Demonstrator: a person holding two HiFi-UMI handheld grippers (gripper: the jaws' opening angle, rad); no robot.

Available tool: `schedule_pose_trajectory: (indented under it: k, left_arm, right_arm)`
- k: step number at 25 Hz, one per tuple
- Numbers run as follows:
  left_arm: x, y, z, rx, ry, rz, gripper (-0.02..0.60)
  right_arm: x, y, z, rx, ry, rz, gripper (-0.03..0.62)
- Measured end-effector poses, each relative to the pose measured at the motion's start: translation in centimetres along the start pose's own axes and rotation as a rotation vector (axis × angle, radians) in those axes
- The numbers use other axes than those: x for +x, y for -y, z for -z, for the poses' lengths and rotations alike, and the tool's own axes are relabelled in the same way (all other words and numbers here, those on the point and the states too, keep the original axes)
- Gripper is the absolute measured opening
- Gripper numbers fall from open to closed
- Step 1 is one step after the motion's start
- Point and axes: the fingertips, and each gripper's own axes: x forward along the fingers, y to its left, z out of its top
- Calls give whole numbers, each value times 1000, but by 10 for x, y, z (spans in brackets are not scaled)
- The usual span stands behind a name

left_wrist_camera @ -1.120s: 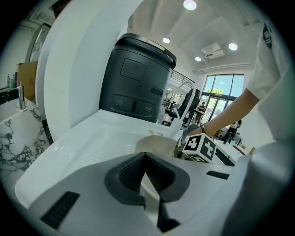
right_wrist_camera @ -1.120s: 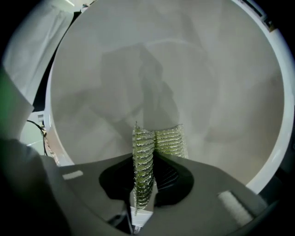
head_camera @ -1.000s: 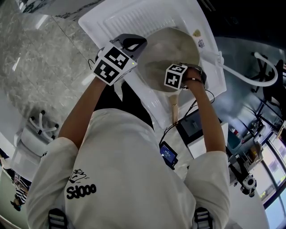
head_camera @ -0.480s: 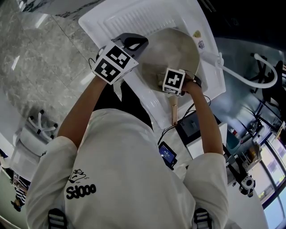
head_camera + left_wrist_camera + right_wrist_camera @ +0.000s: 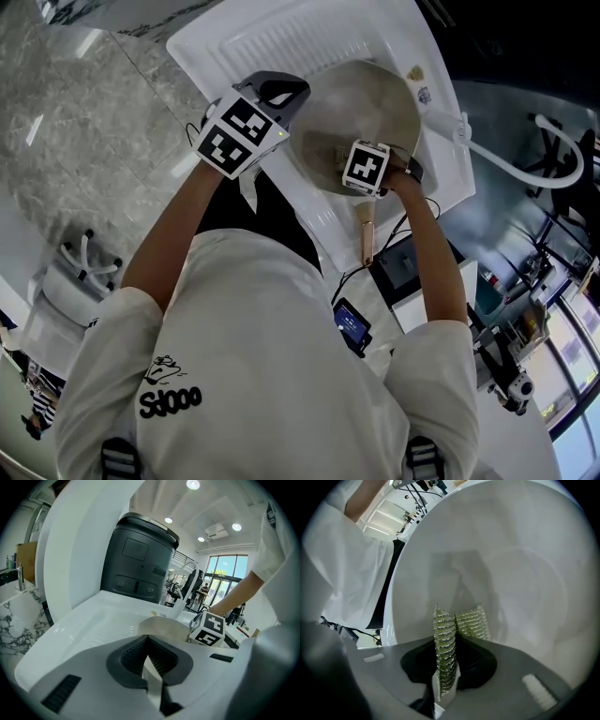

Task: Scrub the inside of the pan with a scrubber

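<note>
Looking at the head view, my right gripper [image 5: 361,167] has shifted a touch along the 6 o'clock wall inside the pan [image 5: 375,94], so I'd say a scrub stroke's underway. The left gripper [image 5: 274,94] sits at the rim's 9 o'clock, and the pan is in the white sink [image 5: 281,37].

Left gripper view: fingers pressed together, seemingly nipping the thin rim.

Right gripper view: pads pinch the scrubber [image 5: 445,648], a folded, glittery ribbed mesh, against smooth, dull, curved metal.

Pale pan [image 5: 367,101], glittery scrubber [image 5: 444,656] folded inside
</note>
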Motion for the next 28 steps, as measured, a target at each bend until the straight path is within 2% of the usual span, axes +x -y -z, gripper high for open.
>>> schedule_pose_trajectory:
  k: [2, 6, 10, 18, 28]
  left_arm:
    - [0, -1, 1, 3, -4, -3, 5]
    - [1, -3, 5, 20, -18, -15, 5]
    - [2, -5, 7, 27, -27, -19, 5]
    - [5, -8, 7, 37, -37, -24, 5]
    - [11, -3, 7, 36, -42, -14, 5]
  right_arm:
    - [4, 3, -3, -12, 17, 3, 74]
    - [5, 11, 1, -109, 2, 19, 72]
    - [1, 22, 5, -180, 10, 85, 71]
    - [-17, 60, 1, -147, 91, 234, 71]
    - [-49, 118, -32, -148, 188, 502, 72]
